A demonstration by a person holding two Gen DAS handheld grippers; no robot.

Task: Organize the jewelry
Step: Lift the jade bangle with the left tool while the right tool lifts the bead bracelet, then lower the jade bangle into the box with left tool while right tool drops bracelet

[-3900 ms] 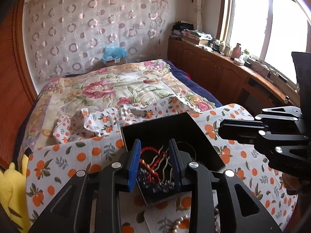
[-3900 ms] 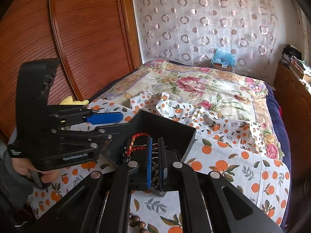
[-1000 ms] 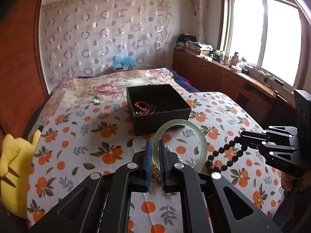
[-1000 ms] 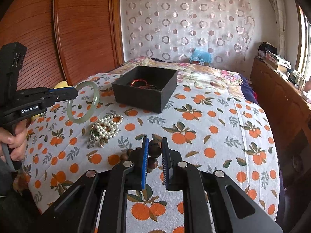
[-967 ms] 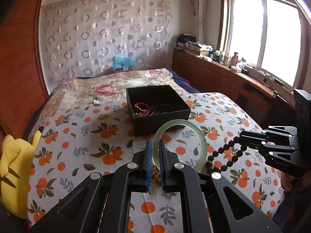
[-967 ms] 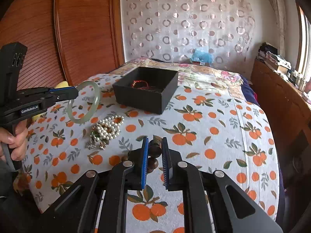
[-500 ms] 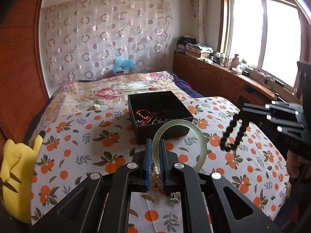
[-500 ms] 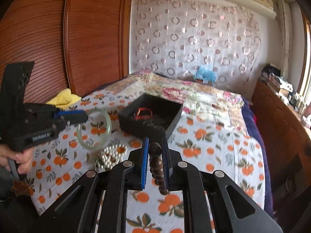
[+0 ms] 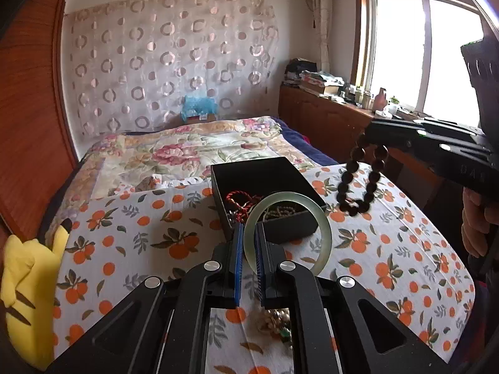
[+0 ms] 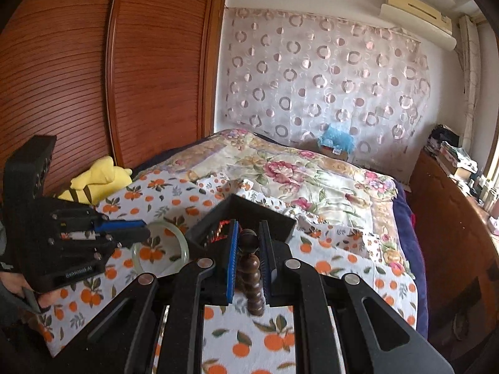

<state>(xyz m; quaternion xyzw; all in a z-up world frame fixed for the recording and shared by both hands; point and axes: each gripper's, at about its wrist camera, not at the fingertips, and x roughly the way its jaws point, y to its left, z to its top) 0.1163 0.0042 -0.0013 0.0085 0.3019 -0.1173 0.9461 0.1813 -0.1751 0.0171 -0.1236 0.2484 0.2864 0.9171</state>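
Observation:
My left gripper (image 9: 248,233) is shut on a pale green jade bangle (image 9: 321,218) and holds it up just in front of the open black jewelry box (image 9: 259,174); it also shows in the right wrist view (image 10: 137,232) with the bangle (image 10: 184,243). The box holds red cord bracelets (image 9: 238,198) and beads. My right gripper (image 10: 248,233) is shut on a dark wooden bead bracelet (image 10: 249,258), which hangs in the air right of the box (image 10: 249,208) in the left wrist view (image 9: 358,184). A pearl strand (image 9: 277,321) lies on the cloth under my left gripper.
The box stands on an orange-print cloth (image 9: 140,233) spread over a floral bed (image 9: 187,146). A yellow plush toy (image 9: 25,280) lies at the left edge. A wooden wardrobe (image 10: 93,78) stands left; a wooden cabinet (image 9: 327,121) runs along the right under the window.
Both grippers have risen and moved toward the box. The bead bracelet has been lifted off the cloth and now hangs higher, beside the box. The bangle is nearer the box's front wall.

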